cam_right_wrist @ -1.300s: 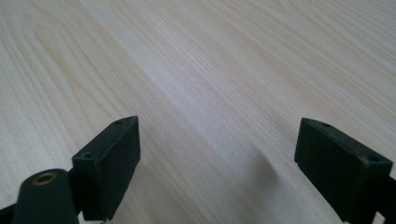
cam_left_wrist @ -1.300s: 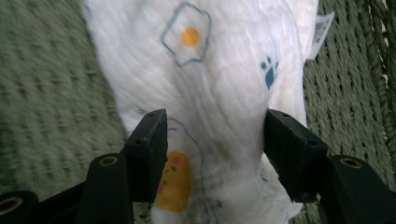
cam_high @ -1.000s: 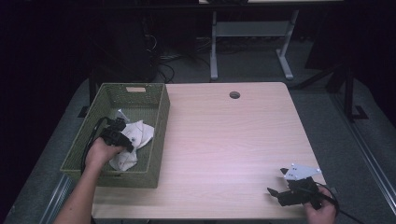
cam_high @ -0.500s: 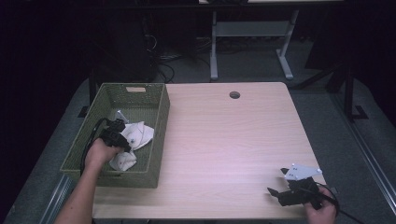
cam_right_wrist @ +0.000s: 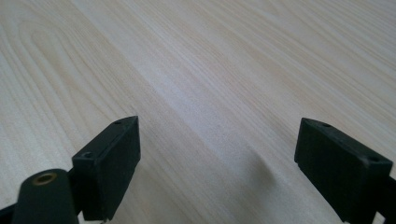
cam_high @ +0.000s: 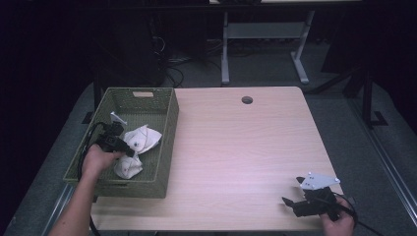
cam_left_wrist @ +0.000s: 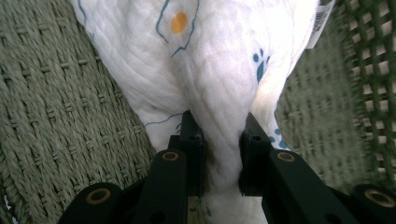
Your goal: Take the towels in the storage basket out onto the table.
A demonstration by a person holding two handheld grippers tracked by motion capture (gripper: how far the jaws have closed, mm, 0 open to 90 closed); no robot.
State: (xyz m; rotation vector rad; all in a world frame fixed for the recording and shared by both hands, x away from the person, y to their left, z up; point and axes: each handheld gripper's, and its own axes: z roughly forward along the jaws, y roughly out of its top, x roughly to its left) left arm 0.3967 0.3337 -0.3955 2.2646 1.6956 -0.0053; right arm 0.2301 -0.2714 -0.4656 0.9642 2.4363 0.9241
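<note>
White cloth [cam_left_wrist: 219, 79] pinched in left tool [cam_left_wrist: 219, 140] | inside green basket [cam_high: 162, 142] | right tool [cam_right_wrist: 217, 154] wide, over bare counter [cam_high: 236, 147]

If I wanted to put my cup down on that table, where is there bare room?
Most of the wooden table is bare: the wide stretch between the green basket on the left and the right hand-held gripper near the front right corner. The basket is crowded: the left hand-held gripper pinches a white cloth inside it.
</note>
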